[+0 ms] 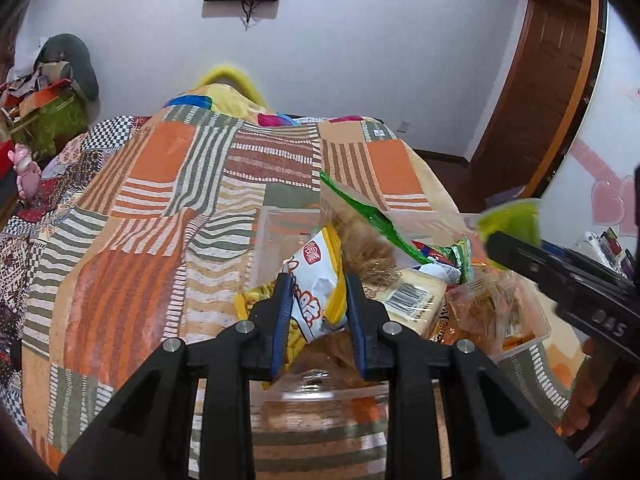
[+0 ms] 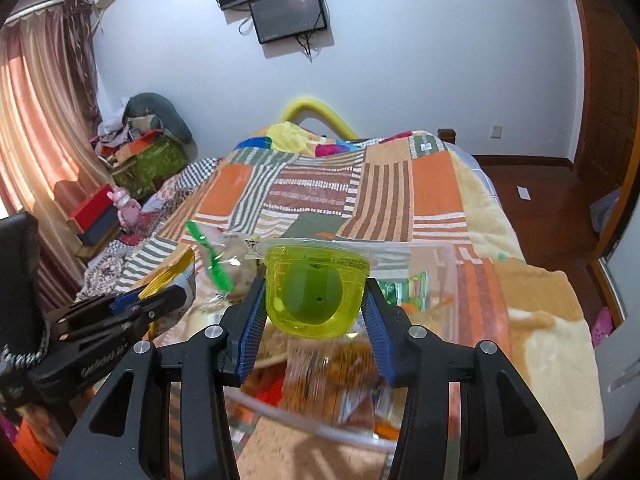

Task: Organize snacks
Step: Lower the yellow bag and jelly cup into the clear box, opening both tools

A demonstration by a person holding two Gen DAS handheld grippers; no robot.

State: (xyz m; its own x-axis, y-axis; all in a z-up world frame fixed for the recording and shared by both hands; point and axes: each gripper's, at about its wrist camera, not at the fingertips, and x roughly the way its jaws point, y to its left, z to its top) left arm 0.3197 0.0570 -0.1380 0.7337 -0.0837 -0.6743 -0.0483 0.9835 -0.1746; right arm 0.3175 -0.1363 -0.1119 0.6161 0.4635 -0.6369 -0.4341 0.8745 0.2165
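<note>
**Crinkly bag, slick cup: both lifted above the bin**

Foil and clear plastic are what the two grippers have to cope with. The left gripper (image 1: 318, 300) has its jaws nearly closed on a yellow-and-white chip bag (image 1: 316, 280), pinching it across the middle so the top stands up between the blue pads. The right gripper (image 2: 314, 308) holds a green jelly cup (image 2: 314, 290) by its sides, jaws partly open to the cup's width, rim upward and a round fruit showing through the gel. Both snacks hang over a clear bin (image 1: 536, 320) that sits on the patchwork bedspread (image 1: 160, 200) and is heaped with other packets, among them a green-edged bag (image 1: 360, 208) poking up at the back.

The chip bag looks light, soft and air-filled; it will crumple and swing, and too hard a squeeze could crush the chips. A pinch on a sealed edge or a flat fold would likely be steadier than one across the puffed belly. The jelly cup is probably heavier for its size, smooth-walled and tapered, so it could slide down through the pads; gripping high, just under the flared rim, seems safest, and the film lid should stay up and untouched.
</note>
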